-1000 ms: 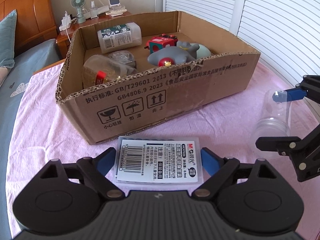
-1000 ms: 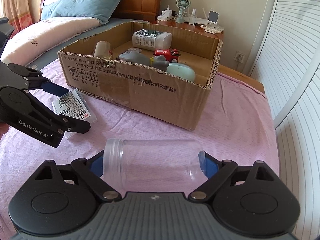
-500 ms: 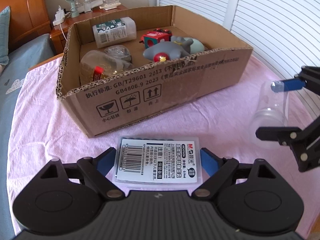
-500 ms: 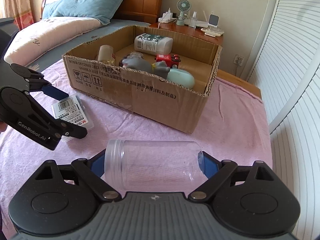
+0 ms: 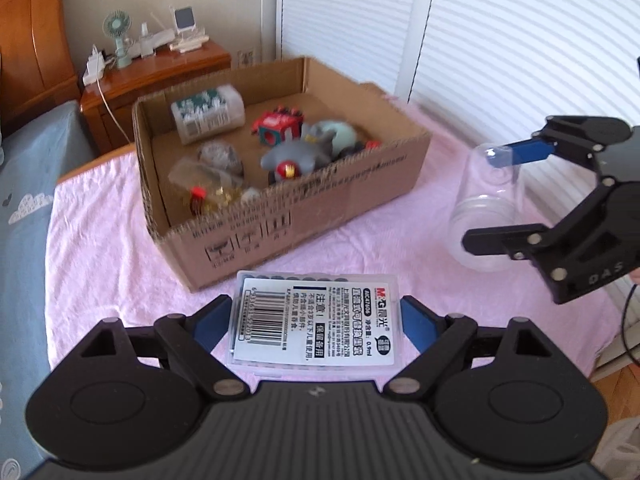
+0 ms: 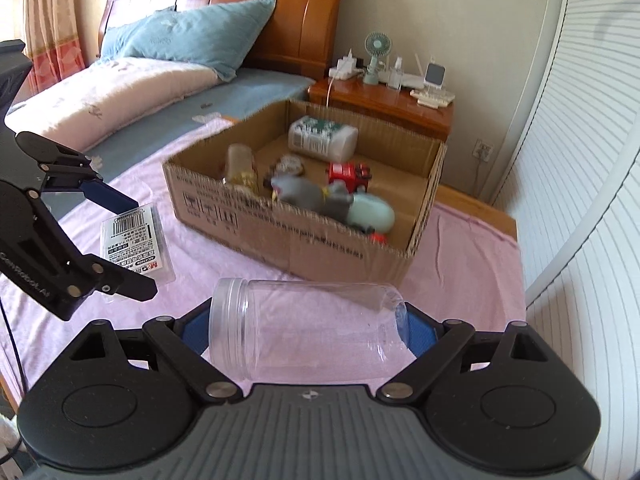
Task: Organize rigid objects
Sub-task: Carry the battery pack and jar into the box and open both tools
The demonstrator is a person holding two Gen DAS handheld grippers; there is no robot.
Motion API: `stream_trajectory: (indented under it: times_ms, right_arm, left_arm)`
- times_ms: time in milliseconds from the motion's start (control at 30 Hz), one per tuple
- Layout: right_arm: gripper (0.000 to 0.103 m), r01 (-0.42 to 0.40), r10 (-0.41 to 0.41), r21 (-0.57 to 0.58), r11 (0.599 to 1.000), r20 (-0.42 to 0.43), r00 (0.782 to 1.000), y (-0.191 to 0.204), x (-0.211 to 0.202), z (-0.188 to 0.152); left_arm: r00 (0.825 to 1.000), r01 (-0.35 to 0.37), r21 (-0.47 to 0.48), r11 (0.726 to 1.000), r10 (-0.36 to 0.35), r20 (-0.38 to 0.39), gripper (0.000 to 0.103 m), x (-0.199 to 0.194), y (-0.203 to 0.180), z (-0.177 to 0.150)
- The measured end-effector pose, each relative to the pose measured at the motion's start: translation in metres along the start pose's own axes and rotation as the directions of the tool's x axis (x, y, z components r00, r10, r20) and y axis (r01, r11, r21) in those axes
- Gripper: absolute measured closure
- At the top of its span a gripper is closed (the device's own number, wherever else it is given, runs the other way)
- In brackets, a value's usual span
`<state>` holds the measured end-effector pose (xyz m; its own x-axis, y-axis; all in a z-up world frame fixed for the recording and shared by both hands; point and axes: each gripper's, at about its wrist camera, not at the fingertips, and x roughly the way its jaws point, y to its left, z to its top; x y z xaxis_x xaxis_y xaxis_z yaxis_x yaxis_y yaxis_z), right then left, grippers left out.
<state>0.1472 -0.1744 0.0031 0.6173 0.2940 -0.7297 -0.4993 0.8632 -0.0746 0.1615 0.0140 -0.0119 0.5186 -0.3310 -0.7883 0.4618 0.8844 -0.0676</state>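
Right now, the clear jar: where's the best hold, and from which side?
End to end, as the right gripper has it: one pad on the open threaded mouth, the other on the flat base of the clear jar, which lies crosswise between the fingers. Come from its long side. The smooth round wall would likely slip or flex; the flat ends seat the pads better.

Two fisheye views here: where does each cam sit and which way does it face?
Left wrist: on the left gripper, angled down over its fingers clamping the labelled plastic case; right gripper shows at right.
Right wrist: on the right gripper, angled down over the clear jar it clamps end to end; left gripper shows at left.
Shared: cardboard box of toys, pink cloth, nightstand.
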Motion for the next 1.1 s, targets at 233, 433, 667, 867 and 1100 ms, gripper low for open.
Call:
stream_trajectory:
  times_ms: [233,433,667,867,1100]
  right_arm:
    - [0.008,-0.012,0.012,0.013,1.000,0.042,0.999,-0.006,-0.005,0.020]
    - [0.008,-0.021,0.019,0.033,0.999,0.049,0.999,-0.017,0.005,0.037]
    - [0.008,-0.021,0.019,0.057,0.998,0.039,0.999,-0.034,0.025,0.054]
    - [0.008,-0.011,0.010,0.055,0.998,0.025,1.000,-0.042,0.039,0.062]
    - [0.008,-0.001,0.000,0.063,0.998,0.013,1.000,-0.049,0.053,0.077]
  left_arm:
    - [0.997,-0.036,0.036,0.999,0.034,0.069,0.014,-0.010,0.008,0.036]
    - [0.994,-0.074,0.019,0.997,0.072,0.087,0.015,0.014,0.029,0.082]
    - [0.988,-0.149,-0.017,0.989,0.149,0.041,0.014,0.069,0.057,0.117]
    - [0.979,-0.203,-0.102,0.974,0.205,0.014,0.014,0.098,0.080,0.127]
    - [0.972,-0.217,-0.113,0.970,0.225,0.071,0.011,0.083,0.082,0.120]
